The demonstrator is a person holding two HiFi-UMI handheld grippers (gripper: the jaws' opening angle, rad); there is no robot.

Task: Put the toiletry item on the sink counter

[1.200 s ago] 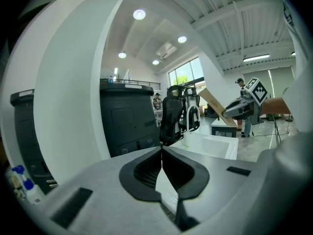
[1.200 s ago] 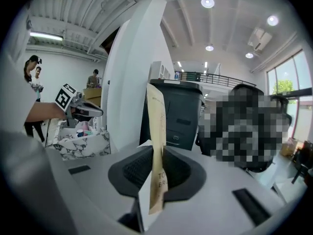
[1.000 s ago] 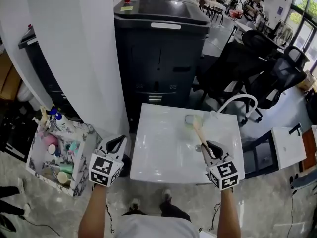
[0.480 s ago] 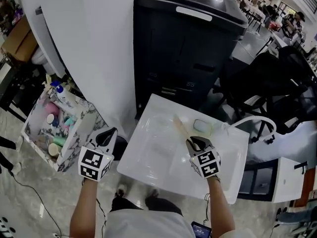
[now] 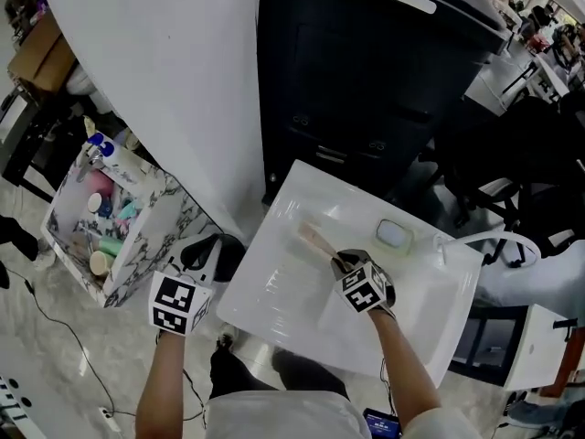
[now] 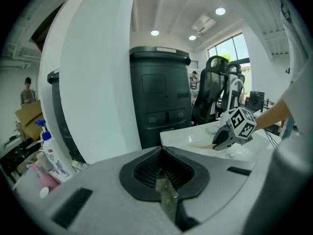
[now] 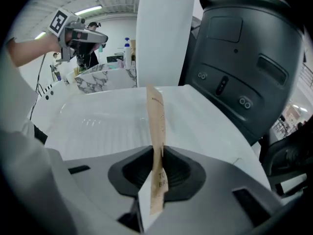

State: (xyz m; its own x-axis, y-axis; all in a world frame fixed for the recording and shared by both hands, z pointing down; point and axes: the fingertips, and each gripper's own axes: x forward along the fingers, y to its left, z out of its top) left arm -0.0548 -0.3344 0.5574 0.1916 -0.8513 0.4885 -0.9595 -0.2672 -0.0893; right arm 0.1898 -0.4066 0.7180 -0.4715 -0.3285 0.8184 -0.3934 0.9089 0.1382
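Observation:
The toiletry item (image 5: pixel 315 240) is a thin, flat tan paper packet. My right gripper (image 5: pixel 336 259) is shut on its near end, and the packet sticks out ahead of the jaws (image 7: pixel 156 124) over the white sink counter (image 5: pixel 274 286). It hangs above the flat left part of the counter, beside the basin. My left gripper (image 5: pixel 207 250) is off the counter's left edge, shut with nothing in it (image 6: pixel 161 148). The left gripper view also catches the right gripper (image 6: pixel 235 129) over the counter.
A marbled basket (image 5: pixel 151 210) of bottles and tubes stands on the floor at the left. A soap dish (image 5: pixel 394 234) and a curved white faucet (image 5: pixel 498 242) sit at the counter's far right. A large black cabinet (image 5: pixel 366 71) and a white pillar (image 5: pixel 174 80) stand behind.
My right gripper has carried the packet leftward, from over the basin near the soap dish to the counter's left part. The left gripper has stayed beside the counter's left edge.

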